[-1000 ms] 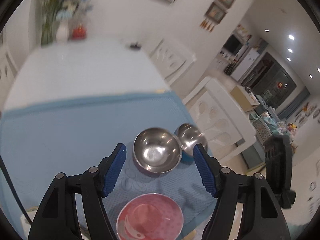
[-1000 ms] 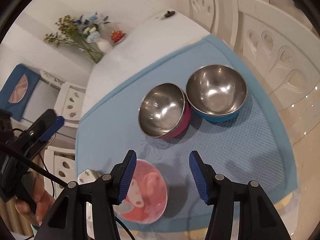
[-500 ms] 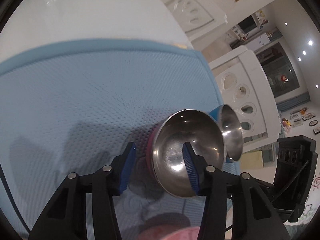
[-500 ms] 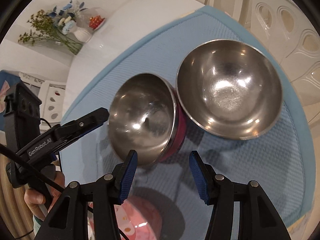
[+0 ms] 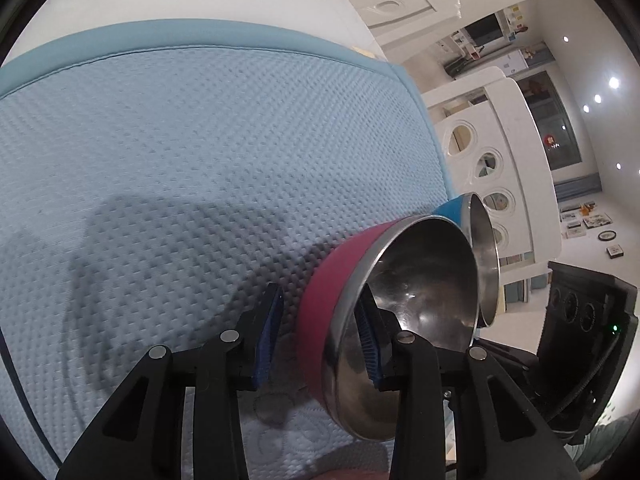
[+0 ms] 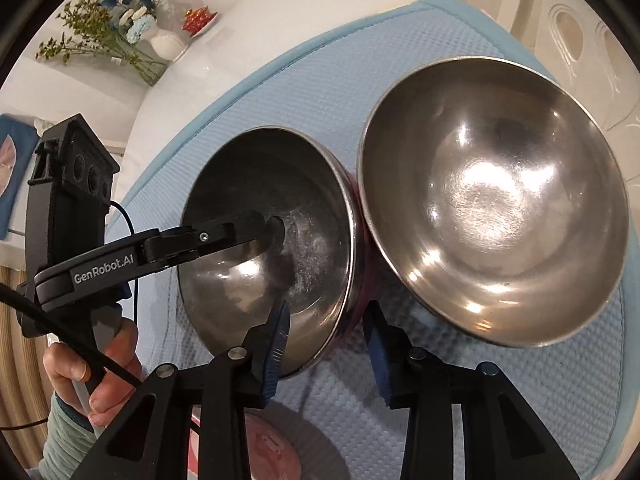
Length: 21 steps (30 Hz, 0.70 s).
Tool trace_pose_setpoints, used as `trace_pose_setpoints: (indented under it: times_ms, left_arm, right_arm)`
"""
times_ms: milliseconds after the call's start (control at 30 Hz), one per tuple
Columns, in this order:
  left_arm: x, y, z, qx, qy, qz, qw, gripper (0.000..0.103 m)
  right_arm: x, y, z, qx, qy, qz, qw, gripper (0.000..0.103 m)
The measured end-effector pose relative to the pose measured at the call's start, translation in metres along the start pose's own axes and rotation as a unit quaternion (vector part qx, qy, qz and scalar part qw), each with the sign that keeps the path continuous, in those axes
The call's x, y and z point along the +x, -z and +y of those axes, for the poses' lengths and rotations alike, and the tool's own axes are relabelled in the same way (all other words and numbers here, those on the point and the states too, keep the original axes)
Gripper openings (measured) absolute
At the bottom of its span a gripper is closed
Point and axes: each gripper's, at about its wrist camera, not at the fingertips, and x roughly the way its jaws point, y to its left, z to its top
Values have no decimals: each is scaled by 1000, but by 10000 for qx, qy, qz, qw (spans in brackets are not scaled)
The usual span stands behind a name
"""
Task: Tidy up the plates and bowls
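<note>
Both jaws closing astride the pink-sided bowl [image 5: 404, 300] rim, contact unclear; pink plate [image 6: 272, 454] mostly cut off.

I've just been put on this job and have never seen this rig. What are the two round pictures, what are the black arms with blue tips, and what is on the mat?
There is no robot here. A person holds a handheld gripper in each hand, and each gripper carries a wide-angle camera that looks out along its two blue-padded fingers. One picture comes from the left gripper, the other from the right gripper.

On the blue mat stand two steel bowls that touch: a pink bowl and a blue bowl. A pink plate shows at the bottom edge of the right view.

Both grippers straddle the pink bowl's rim, one finger inside and one outside, at different spots. Their fingers are closing on the wall but do not look clamped yet. Nothing is lifted.
</note>
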Motion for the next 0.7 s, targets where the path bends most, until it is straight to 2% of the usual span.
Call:
trace_pose_setpoints:
  times_ms: [67,233,400,700]
  left_arm:
    - [-1,1,-4,82,13,-5,10000,29]
    - [-14,7,-23,612,-300,-204,9975,24]
    - [-43,16,-32,707,-448,-465,9954,24]
    - [-120,57,-49,571,-507,-1270,9890,24]
  right_arm:
    - [1,-1,-1,0,-12,-1,10000,34]
    - [-3,-2,6,-205,80,-32,9998,33]
    - [-19,5,17,-359,-15,-95,9993,33]
    - [-65,35,54,-735,-279,-314,9964,33]
